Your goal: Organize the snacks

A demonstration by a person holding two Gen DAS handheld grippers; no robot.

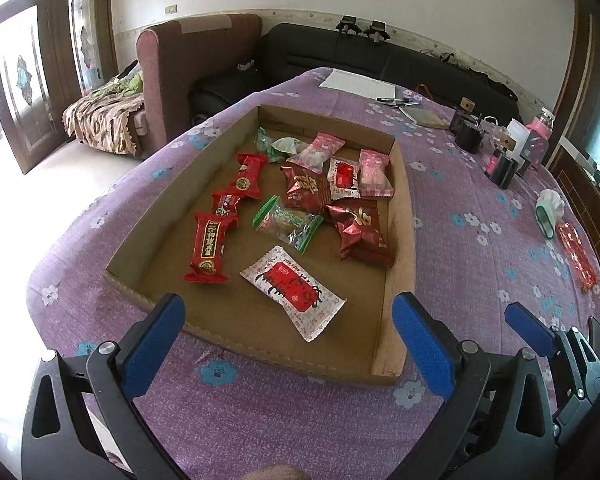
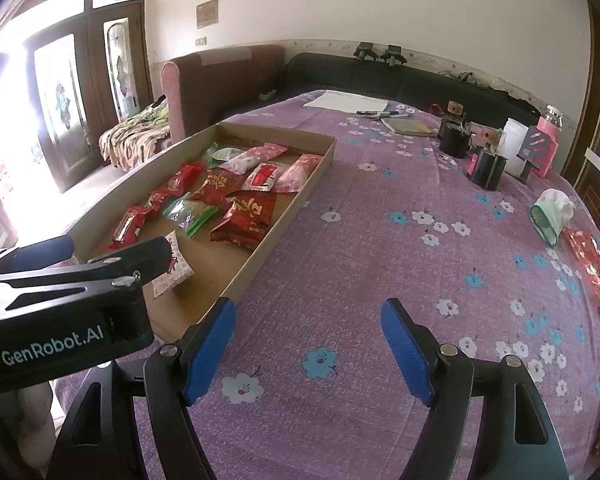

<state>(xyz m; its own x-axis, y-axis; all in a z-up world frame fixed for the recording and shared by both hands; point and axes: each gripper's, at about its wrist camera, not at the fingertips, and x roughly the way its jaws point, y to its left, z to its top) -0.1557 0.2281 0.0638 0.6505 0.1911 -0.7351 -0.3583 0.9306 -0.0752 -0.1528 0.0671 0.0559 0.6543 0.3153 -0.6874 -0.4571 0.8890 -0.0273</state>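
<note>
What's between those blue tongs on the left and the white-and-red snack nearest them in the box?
Only the low front wall of the cardboard box. The left tongs hang open just outside it, and the white-and-red snack lies flat just inside, with nothing on top of it.

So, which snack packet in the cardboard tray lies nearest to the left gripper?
The white packet with the red label, alone at the tray's near end, just beyond the open left gripper.

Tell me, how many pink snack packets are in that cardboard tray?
2: one pink packet near the tray's far end, another pink packet against its right wall. More could hide beneath others.
</note>
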